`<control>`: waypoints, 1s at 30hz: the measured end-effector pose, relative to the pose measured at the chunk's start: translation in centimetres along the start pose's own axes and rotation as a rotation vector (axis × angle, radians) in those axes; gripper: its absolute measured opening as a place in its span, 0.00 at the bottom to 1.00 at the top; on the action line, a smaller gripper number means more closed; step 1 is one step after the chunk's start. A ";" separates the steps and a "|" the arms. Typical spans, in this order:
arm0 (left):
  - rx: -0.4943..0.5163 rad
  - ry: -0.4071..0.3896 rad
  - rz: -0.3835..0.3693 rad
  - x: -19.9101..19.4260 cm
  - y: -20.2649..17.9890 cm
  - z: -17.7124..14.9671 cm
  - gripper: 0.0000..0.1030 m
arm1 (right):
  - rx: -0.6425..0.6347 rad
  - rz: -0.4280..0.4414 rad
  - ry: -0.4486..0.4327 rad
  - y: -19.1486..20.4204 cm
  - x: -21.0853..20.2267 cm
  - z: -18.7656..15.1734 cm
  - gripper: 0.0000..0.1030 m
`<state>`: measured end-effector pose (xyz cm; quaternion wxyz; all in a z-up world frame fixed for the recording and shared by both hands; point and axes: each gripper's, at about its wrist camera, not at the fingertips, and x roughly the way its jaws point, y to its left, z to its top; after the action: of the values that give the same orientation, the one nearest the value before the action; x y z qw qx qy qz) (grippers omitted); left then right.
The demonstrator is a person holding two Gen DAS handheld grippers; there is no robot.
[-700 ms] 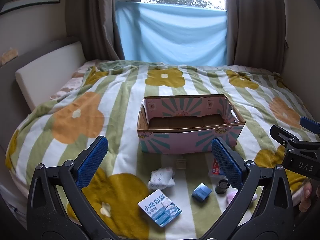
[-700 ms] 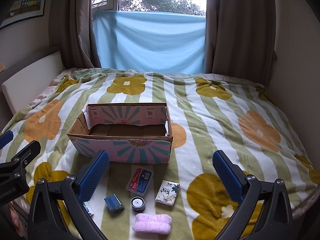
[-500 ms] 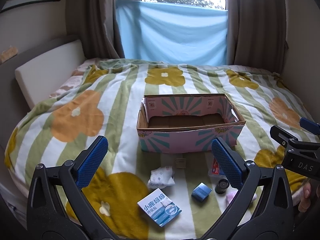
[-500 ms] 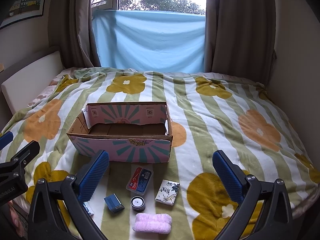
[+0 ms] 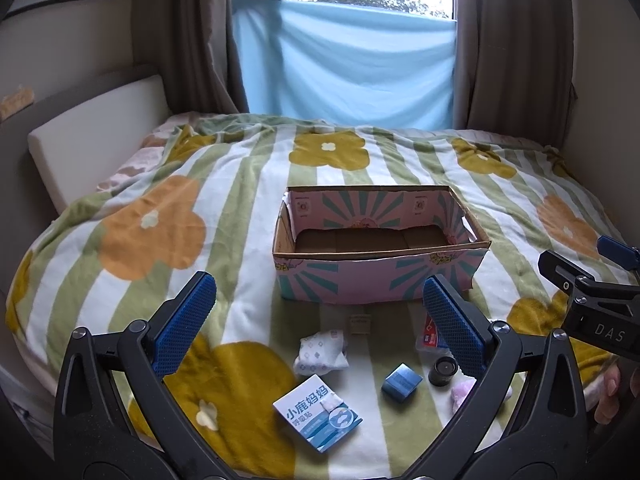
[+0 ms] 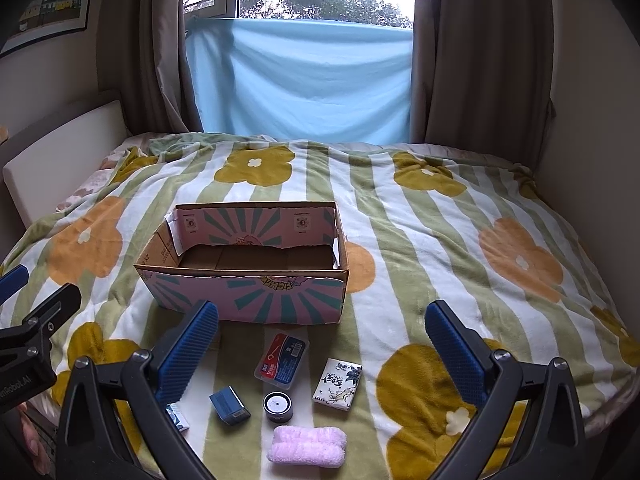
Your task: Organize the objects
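Two claws, your left claw and right claw, hover spread wide, gripping nothing. Nearest you on the bed's floral blanket lie a pink rolled towel, a small blue box, a black tin and a tissue pack. Beyond them stands the open cardboard box.

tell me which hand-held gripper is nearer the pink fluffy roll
Right. The right hand-held gripper hangs open just above the pink fluffy roll; the left hand-held gripper sits further left, the roll behind its right finger.
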<state>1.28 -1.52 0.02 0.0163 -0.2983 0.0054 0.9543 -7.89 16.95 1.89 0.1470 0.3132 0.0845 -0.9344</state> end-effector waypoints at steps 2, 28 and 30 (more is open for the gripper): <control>0.000 0.000 -0.001 0.0 0.0 0.0 1.00 | -0.001 -0.007 0.002 -0.1 0.1 0.0 1.00; -0.124 0.001 0.168 0.0 0.3 -0.4 1.00 | 0.000 -0.003 0.010 -0.1 0.4 -0.1 1.00; -0.136 -0.001 0.186 0.0 0.3 -0.4 1.00 | 0.000 -0.004 0.009 -0.1 0.4 -0.1 1.00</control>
<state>1.49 -1.79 -0.33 -0.0928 -0.2962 -0.0315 0.9501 -8.15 16.97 1.61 0.1450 0.3173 0.0859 -0.9332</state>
